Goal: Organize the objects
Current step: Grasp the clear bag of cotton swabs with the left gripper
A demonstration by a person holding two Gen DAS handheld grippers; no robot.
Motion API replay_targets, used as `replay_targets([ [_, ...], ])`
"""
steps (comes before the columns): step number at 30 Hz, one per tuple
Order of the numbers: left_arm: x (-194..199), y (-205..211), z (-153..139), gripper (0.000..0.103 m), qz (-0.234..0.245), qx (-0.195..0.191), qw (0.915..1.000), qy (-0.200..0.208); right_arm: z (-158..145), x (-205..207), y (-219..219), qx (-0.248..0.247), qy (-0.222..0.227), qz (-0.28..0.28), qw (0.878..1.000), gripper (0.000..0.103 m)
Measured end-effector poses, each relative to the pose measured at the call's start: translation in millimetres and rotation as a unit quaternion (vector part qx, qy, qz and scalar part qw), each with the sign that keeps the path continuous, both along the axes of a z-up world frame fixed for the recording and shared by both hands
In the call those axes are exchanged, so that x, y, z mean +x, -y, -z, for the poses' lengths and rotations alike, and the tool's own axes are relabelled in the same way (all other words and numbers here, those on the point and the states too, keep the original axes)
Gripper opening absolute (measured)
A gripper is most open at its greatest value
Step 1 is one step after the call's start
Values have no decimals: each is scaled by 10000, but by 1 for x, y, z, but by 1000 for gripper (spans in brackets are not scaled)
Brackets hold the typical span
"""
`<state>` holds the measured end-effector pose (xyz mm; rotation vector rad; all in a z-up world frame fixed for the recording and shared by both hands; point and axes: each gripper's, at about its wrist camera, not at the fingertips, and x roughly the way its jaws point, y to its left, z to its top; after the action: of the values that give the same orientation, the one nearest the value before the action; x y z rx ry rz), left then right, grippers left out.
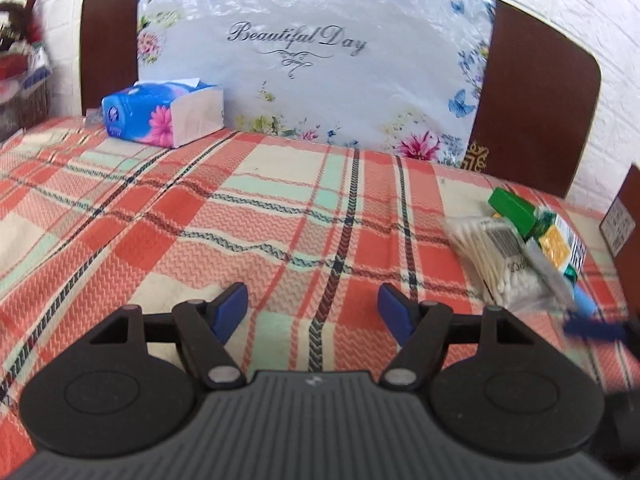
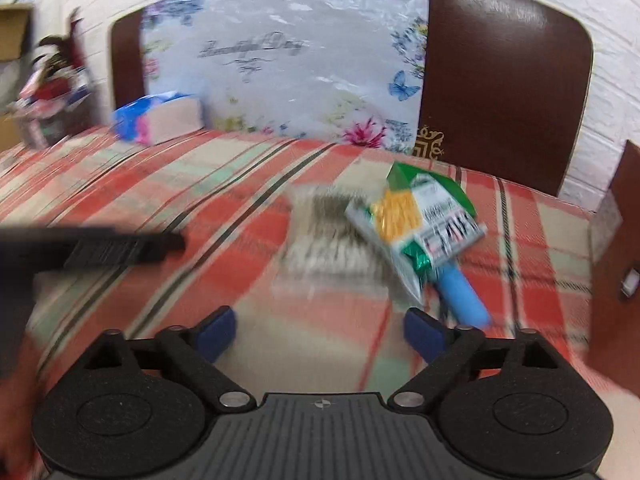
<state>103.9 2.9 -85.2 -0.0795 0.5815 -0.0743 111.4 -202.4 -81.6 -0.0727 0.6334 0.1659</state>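
Observation:
A heap of small items lies at the right of the plaid-covered table [image 1: 240,208]: a clear bag of cotton swabs [image 1: 504,264], a green and white packaged item [image 1: 548,232] and a light blue tube [image 1: 586,304]. In the right wrist view the swabs [image 2: 332,236], the package [image 2: 424,216] and the tube [image 2: 460,292] lie just ahead of my right gripper [image 2: 320,332], which is open and empty. My left gripper [image 1: 314,312] is open and empty over bare cloth, left of the heap. A blue tissue pack [image 1: 164,112] stands at the far left.
A floral "Beautiful Day" board [image 1: 312,60] leans against dark brown chair backs [image 1: 532,92] behind the table. A basket of clutter [image 1: 24,76] stands at the far left. The left gripper's dark body [image 2: 100,248] shows blurred at the left of the right wrist view.

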Motion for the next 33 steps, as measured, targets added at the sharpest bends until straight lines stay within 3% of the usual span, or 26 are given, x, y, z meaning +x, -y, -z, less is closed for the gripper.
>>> replay_targets([
  [3, 0, -5, 1, 76, -33, -232, 9997, 52, 2, 24, -5, -51, 6, 78, 10000, 101],
  [5, 0, -11, 1, 76, -57, -393, 9992, 65, 2, 29, -9, -76, 41, -45, 10000, 97],
  [6, 0, -11, 2, 76, -61, -397, 9992, 76, 2, 29, -9, -54, 70, -165, 9998, 85],
  [8, -1, -8, 2, 76, -42, -334, 9994, 70, 0, 20, -11, -91, 211, -411, 9989, 51],
  [9, -1, -7, 2, 76, -35, -311, 9995, 74, -1, 16, -15, -152, 251, -498, 9983, 27],
  [10, -1, -7, 2, 76, -34, -311, 9995, 69, -1, 10, -19, -244, 283, -544, 9978, 14],
  [11, -1, -7, 2, 76, -33, -318, 9995, 67, -1, 5, -24, -365, 338, -573, 9971, 10],
  [14, -1, -7, 1, 76, -34, -313, 9995, 66, -1, -5, -32, -653, 419, -587, 9953, 8],
  [16, 0, -11, -1, 77, -37, -409, 9991, 35, -4, -7, -32, -701, 426, -533, 9952, 18],
  [18, 4, -23, -7, 77, -65, -835, 9964, -88, -4, -8, -30, -710, 430, -452, 9955, 29],
  [20, 17, -30, -13, 78, 133, -1258, 9917, -228, -7, -4, -24, -507, 358, -376, 9974, 33],
  [24, 51, -11, -28, 83, 624, -998, 9928, -206, -9, 4, -16, -181, 251, -232, 9992, 39],
  [26, 67, 0, -28, 88, 963, -981, 9898, -373, -10, 5, -16, -163, 250, -255, 9992, 37],
  [27, 73, 6, -25, 86, 1115, -983, 9877, -489, -11, 5, -17, -142, 246, -328, 9991, 23],
  [28, 75, 11, -21, 71, 1255, -977, 9855, -592, -12, 4, -19, -151, 240, -454, 9986, 7],
  [29, 73, 17, -19, 56, 1412, -899, 9842, -581, -11, 3, -23, -275, 274, -501, 9980, 7],
  [31, 62, 27, -20, 36, 1757, -804, 9798, -520, -9, -1, -30, -492, 319, -561, 9967, 8],
  [33, 53, 30, -22, 35, 1712, -777, 9803, -599, -9, -7, -30, -504, 285, -576, 9967, 8],
])
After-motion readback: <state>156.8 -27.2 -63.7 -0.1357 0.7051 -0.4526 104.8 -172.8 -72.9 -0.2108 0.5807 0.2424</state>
